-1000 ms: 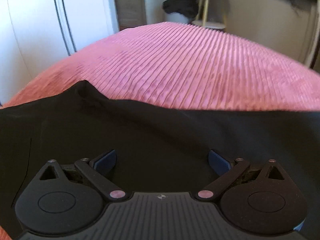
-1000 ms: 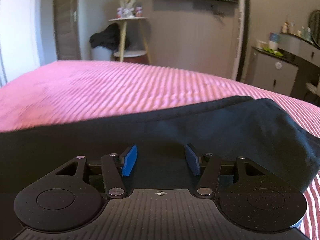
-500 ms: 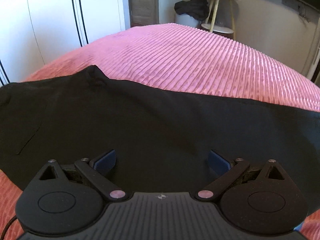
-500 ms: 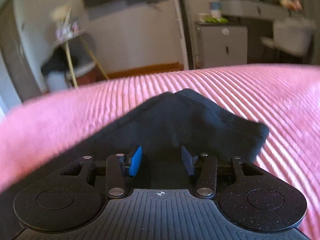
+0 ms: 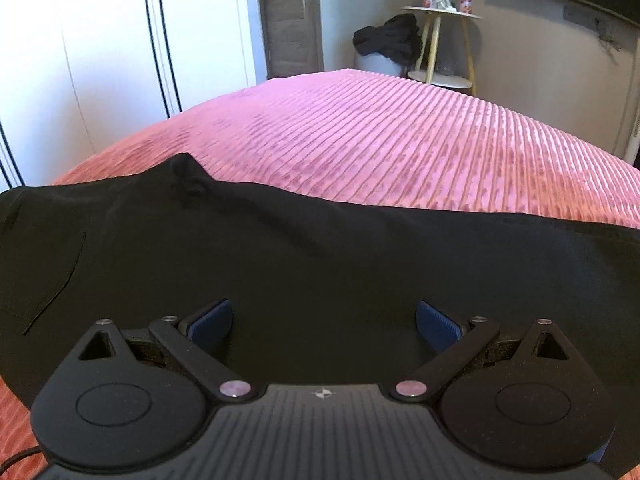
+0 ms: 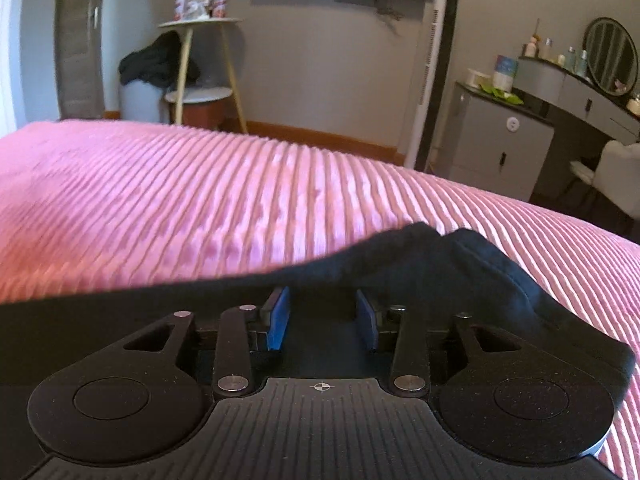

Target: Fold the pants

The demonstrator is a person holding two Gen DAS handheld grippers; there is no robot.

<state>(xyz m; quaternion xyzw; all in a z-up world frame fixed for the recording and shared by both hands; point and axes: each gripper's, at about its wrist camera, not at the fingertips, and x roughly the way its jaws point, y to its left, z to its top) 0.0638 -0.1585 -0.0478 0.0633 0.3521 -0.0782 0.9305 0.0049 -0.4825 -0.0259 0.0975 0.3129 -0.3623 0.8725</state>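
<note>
Black pants (image 5: pixel 320 256) lie flat across the near part of a pink ribbed bed (image 5: pixel 400 136). In the left wrist view the waist end with a pocket seam is at the left. My left gripper (image 5: pixel 324 320) is wide open and empty just above the cloth. In the right wrist view the pants' leg end (image 6: pixel 460 264) lies bunched ahead and to the right. My right gripper (image 6: pixel 323 316) is partly open, low over the cloth, with nothing between its blue pads (image 6: pixel 280 316).
Beyond the bed stand a small round side table (image 6: pixel 200 24) with a dark garment (image 6: pixel 158 62) hanging beside it, white wardrobe doors (image 5: pixel 100 60), a tall white tower fan (image 6: pixel 430 72) and a grey dresser (image 6: pixel 504 140) with a mirror.
My left gripper has pulled back and up, so more of the pants shows. My right gripper swung right, then back left; the leg end now sits closer in front of it.
</note>
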